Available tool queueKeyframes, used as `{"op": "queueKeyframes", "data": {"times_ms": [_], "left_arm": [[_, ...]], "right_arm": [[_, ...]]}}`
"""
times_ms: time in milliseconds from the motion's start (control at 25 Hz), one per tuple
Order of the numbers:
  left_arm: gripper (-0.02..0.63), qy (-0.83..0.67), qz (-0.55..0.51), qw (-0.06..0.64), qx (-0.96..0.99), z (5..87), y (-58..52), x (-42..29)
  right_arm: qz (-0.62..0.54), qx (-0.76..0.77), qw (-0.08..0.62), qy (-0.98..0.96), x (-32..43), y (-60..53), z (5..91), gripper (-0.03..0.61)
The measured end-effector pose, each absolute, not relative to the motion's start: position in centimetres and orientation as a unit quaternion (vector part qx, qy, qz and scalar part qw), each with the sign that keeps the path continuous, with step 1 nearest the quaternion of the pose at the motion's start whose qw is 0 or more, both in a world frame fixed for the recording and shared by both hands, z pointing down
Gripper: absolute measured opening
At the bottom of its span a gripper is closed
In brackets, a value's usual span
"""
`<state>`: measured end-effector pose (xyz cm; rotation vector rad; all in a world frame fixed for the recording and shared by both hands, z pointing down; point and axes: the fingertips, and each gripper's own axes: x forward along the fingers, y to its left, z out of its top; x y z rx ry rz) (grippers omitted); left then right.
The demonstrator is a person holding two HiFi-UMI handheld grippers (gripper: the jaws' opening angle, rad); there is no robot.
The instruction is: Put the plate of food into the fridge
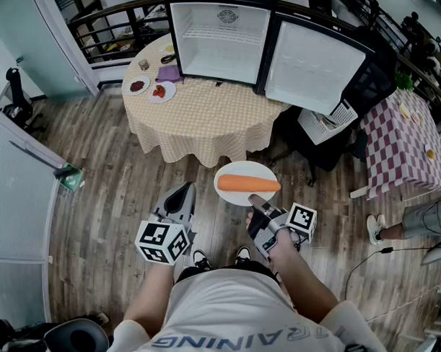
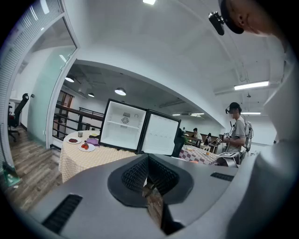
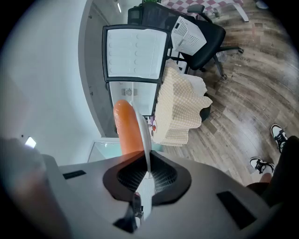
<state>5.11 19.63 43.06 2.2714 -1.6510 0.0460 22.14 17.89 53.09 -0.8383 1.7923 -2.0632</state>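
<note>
A white plate point(image 1: 243, 183) carries a long orange carrot point(image 1: 248, 183) and hangs in the air over the wooden floor, short of the round table. My right gripper point(image 1: 254, 202) is shut on the plate's near rim. In the right gripper view the plate's rim point(image 3: 145, 135) runs edge-on between the pads, with the carrot point(image 3: 128, 127) to its left. My left gripper point(image 1: 182, 197) hangs beside the plate, shut and empty; its pads point(image 2: 140, 173) meet. The small fridge point(image 1: 219, 42) stands on the table with its door point(image 1: 311, 66) swung open and its white inside bare.
The round table point(image 1: 201, 117) has a checked cloth. Two small plates of red food point(image 1: 160, 91) and a purple item point(image 1: 168, 73) lie left of the fridge. A black office chair point(image 1: 326, 143) and a pink checked table point(image 1: 402, 142) stand at the right, with a person's legs point(image 1: 414, 223) nearby.
</note>
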Motion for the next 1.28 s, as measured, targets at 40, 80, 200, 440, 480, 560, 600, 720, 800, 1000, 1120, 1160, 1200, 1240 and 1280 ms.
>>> {"op": "queueKeyframes", "data": {"times_ms": [40, 80, 200, 440, 480, 560, 600, 720, 800, 1000, 1120, 1160, 1200, 1240, 1280], "left_arm": [[0.008, -0.579, 0.017, 0.165, 0.798, 43.1, 19.7, 5.1], [0.008, -0.579, 0.017, 0.165, 0.798, 43.1, 19.8, 5.1], [0.008, -0.578, 0.018, 0.165, 0.799, 43.2, 19.8, 5.2], [0.008, -0.580, 0.019, 0.168, 0.797, 43.5, 20.0, 5.1], [0.008, -0.580, 0.019, 0.169, 0.796, 43.6, 20.0, 5.1], [0.008, -0.582, 0.019, 0.170, 0.795, 43.7, 20.1, 5.0], [0.008, -0.582, 0.019, 0.170, 0.795, 43.8, 20.1, 5.0], [0.008, -0.583, 0.017, 0.172, 0.794, 43.7, 20.0, 4.7], [0.008, -0.582, 0.018, 0.173, 0.794, 43.7, 20.1, 4.5], [0.008, -0.582, 0.017, 0.178, 0.793, 44.2, 20.6, 4.1], [0.008, -0.582, 0.015, 0.181, 0.792, 44.6, 21.0, 3.3], [0.008, -0.583, 0.015, 0.181, 0.792, 44.8, 21.1, 2.9], [0.008, -0.583, 0.014, 0.182, 0.792, 44.9, 21.2, 2.4], [0.008, -0.584, 0.014, 0.182, 0.791, 45.0, 21.3, 1.9], [0.008, -0.584, 0.013, 0.183, 0.790, 45.1, 21.4, 1.2]], "right_arm": [[-0.714, -0.290, 0.141, 0.621, 22.1, 17.9, 53.1, 0.034], [-0.714, -0.289, 0.140, 0.622, 22.0, 17.9, 53.1, 0.034], [-0.714, -0.288, 0.140, 0.622, 21.9, 18.0, 53.1, 0.034], [-0.713, -0.286, 0.139, 0.626, 21.8, 18.0, 53.0, 0.034], [-0.712, -0.285, 0.139, 0.626, 21.8, 17.9, 53.0, 0.034], [-0.711, -0.284, 0.140, 0.628, 21.8, 17.9, 53.0, 0.034], [-0.711, -0.284, 0.140, 0.628, 21.8, 17.9, 53.0, 0.034], [-0.711, -0.284, 0.141, 0.628, 21.6, 17.8, 52.8, 0.034], [-0.711, -0.287, 0.143, 0.626, 21.4, 17.7, 52.8, 0.034], [-0.714, -0.288, 0.150, 0.621, 21.1, 17.9, 52.8, 0.034], [-0.716, -0.288, 0.147, 0.619, 20.4, 18.0, 53.1, 0.034], [-0.717, -0.288, 0.146, 0.618, 20.0, 18.0, 53.2, 0.034], [-0.716, -0.289, 0.146, 0.618, 19.6, 18.0, 53.2, 0.034], [-0.716, -0.290, 0.146, 0.618, 19.1, 18.0, 53.2, 0.034], [-0.716, -0.291, 0.145, 0.618, 18.6, 18.0, 53.3, 0.034]]}}
